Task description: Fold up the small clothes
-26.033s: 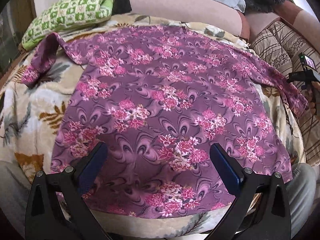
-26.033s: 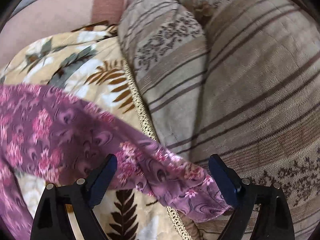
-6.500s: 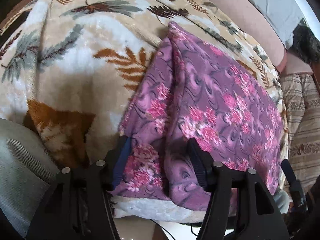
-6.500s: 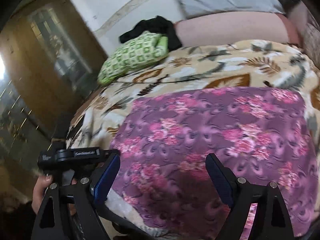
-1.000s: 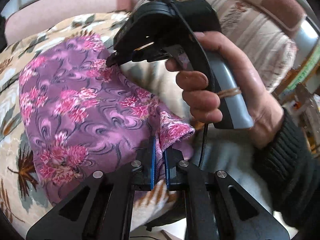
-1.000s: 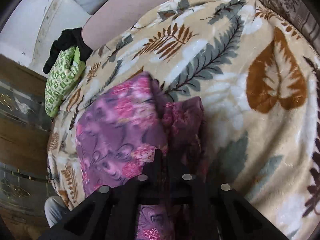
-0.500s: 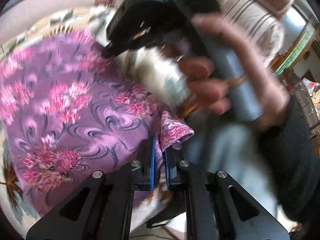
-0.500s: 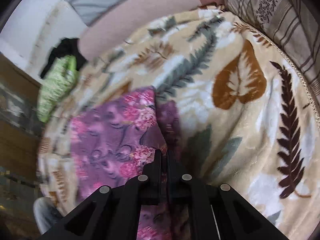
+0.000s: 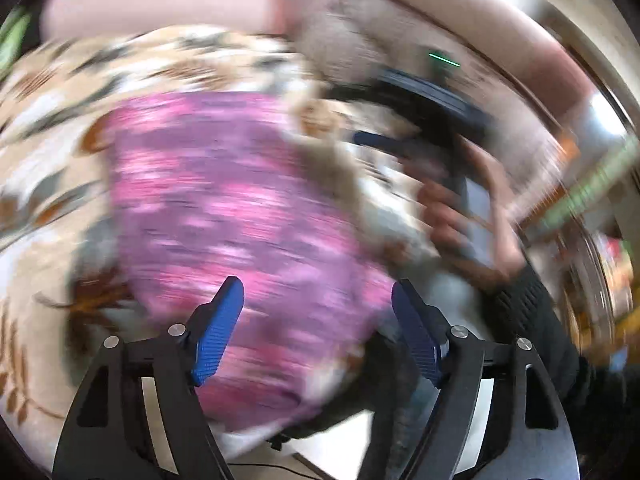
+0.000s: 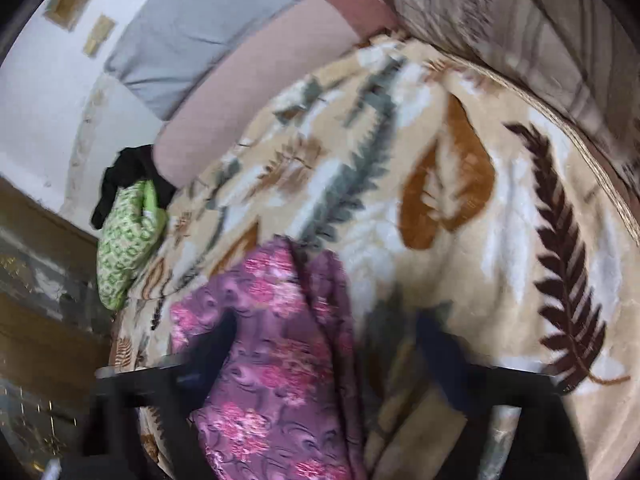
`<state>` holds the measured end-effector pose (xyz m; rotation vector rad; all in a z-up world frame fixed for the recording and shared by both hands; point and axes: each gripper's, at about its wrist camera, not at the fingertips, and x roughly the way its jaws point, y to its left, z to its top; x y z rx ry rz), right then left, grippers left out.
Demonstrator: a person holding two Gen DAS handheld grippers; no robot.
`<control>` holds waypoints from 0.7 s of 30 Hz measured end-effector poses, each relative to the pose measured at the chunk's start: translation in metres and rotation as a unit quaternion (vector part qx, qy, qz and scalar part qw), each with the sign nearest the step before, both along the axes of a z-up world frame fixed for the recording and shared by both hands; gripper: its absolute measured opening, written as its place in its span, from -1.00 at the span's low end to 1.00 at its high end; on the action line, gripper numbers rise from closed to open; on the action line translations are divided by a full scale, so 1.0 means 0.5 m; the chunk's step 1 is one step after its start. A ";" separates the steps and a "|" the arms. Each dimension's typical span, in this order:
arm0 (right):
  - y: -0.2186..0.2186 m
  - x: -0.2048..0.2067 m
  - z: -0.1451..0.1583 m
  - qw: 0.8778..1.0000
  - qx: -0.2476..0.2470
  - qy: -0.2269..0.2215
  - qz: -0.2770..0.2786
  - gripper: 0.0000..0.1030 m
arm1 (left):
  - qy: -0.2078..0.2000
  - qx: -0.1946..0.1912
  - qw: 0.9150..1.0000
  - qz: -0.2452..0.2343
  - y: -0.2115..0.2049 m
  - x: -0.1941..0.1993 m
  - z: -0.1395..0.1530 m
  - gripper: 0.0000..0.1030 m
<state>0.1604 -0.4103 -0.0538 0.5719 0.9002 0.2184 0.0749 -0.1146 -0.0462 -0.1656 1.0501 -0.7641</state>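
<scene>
A purple floral garment (image 9: 224, 208) lies folded into a compact block on a leaf-patterned blanket (image 9: 48, 168). My left gripper (image 9: 318, 316) hovers over its near edge, jaws opening, blue pads (image 9: 218, 332) apart and clear of the cloth. The picture is heavily blurred. In the right wrist view the same garment (image 10: 272, 352) lies low and left on the blanket (image 10: 460, 240). My right gripper (image 10: 324, 344) is opening too, its blurred fingers spread with the garment's right edge below them, nothing pinched. The right gripper (image 9: 424, 120) and the hand (image 9: 452, 216) holding it show in the left view.
A green patterned cushion (image 10: 128, 240) and dark clothing (image 10: 124, 176) lie at the blanket's far left. A pink bolster (image 10: 256, 80) and a grey pillow (image 10: 208, 24) run along the back. A striped beige cushion (image 10: 520, 24) borders the right side.
Both grippers let go of the garment's corners and opened wide. The garment dropped flat onto the blanket. Both views swung sideways and back, with strong motion blur.
</scene>
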 end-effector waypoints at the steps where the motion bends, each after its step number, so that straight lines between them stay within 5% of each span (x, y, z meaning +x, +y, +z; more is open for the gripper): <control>1: 0.014 0.004 -0.002 1.000 0.012 0.002 0.025 0.81 | 0.029 -0.001 0.999 0.041 0.025 0.041 -0.019 0.50; 5: 0.055 0.037 -0.044 0.995 0.037 0.055 0.081 0.81 | 0.113 -0.059 0.987 0.099 0.095 0.162 -0.085 0.50; 12: 0.033 0.146 -0.135 0.986 0.078 0.130 0.072 0.80 | 0.191 -0.087 0.962 0.177 0.124 0.324 -0.163 0.50; 16: 0.045 0.170 -0.149 0.988 0.040 0.131 0.076 0.00 | 0.217 -0.136 0.948 0.190 0.124 0.340 -0.181 0.45; 17: 0.051 0.166 -0.144 0.988 0.038 0.125 0.081 -0.20 | 0.213 -0.135 0.949 0.190 0.121 0.347 -0.181 0.17; 21: 0.082 0.145 -0.114 0.990 -0.017 0.112 0.088 -0.58 | 0.219 -0.136 0.948 0.189 0.131 0.334 -0.171 -0.39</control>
